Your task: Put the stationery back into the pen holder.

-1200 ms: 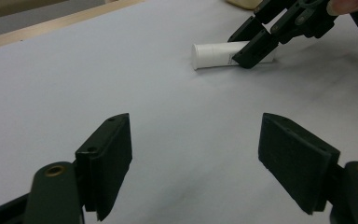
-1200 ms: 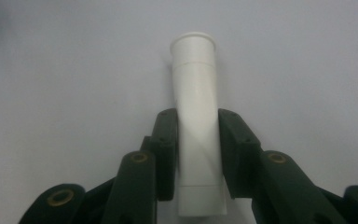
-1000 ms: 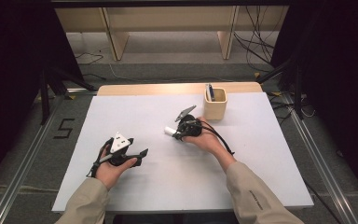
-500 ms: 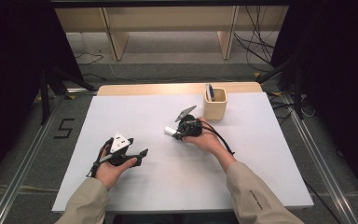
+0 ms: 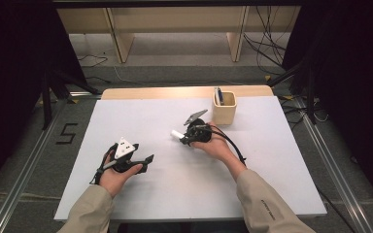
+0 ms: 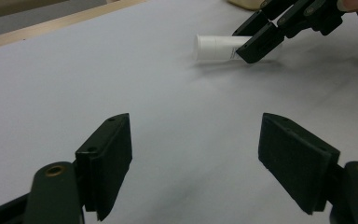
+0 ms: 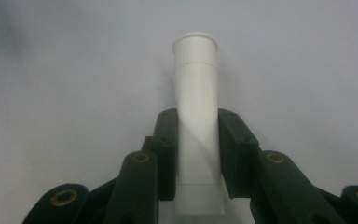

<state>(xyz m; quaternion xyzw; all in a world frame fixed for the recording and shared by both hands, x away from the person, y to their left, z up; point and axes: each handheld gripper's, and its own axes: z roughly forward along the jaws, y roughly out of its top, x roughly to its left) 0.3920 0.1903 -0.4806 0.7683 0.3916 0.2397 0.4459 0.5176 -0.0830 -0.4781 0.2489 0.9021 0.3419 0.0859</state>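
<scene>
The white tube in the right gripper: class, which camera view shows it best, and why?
The right gripper view: the white tube runs lengthwise up the frame, clamped between the right gripper jaws, flared cap end clear. The left gripper view shows it farther off, partly behind those jaws. The high view shows just its small white end.

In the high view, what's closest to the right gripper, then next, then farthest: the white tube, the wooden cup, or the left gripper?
1. White tube: between the right gripper's fingers.
2. Wooden cup: just behind, toward the table's far right.
3. Left gripper: farthest, at the near left.
</scene>
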